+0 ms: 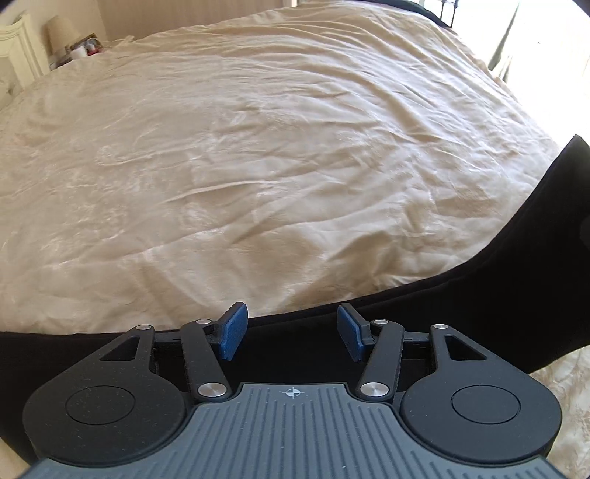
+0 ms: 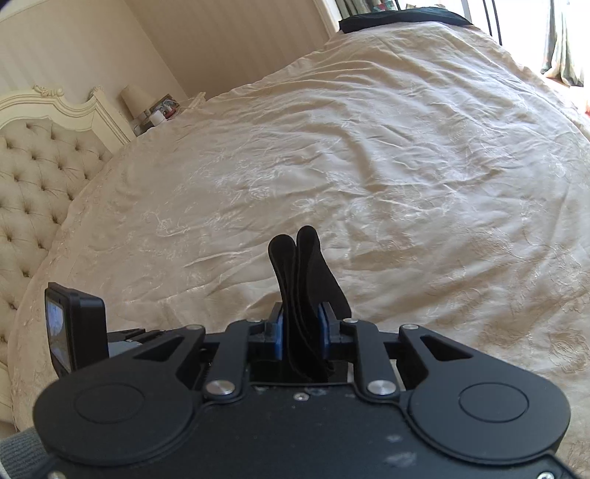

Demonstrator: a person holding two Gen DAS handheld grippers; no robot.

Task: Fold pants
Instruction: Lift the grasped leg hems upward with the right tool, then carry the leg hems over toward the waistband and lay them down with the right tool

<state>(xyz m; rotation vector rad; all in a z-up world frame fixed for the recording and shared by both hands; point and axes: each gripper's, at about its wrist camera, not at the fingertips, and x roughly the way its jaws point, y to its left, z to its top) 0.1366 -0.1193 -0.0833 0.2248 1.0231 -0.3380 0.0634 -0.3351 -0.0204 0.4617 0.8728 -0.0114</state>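
My right gripper (image 2: 301, 331) is clamped on the pants (image 2: 308, 265): a bunched fold of the black cloth stands pinched between its two blue pads (image 2: 277, 333) and pokes out past the fingertips in two rounded lobes, with the cream bedspread (image 2: 405, 147) well below it. My left gripper (image 1: 291, 331) has its jaws apart, and I see nothing between its blue pads (image 1: 231, 329); the pants (image 1: 479, 294) run right under and behind those fingers, but I cannot tell whether the cloth touches them.

Seen from my left wrist, the pants are a plain, flat black band with no pattern or seam that I can make out. Their far edge draws a clean dark line against the wrinkled, embroidered bedspread (image 1: 258, 147). The band lies crosswise in front of me, its long axis going from the left edge of that view, past my fingers, and then sweeping up along the right side towards the top. Which end is the waist I cannot tell.

From my right wrist, the pinched fold points forward and slightly up, along the line of my fingers. A tufted headboard (image 2: 37, 177) stands at the left, and a dark cushion (image 2: 402, 20) lies at the far end of the bed.
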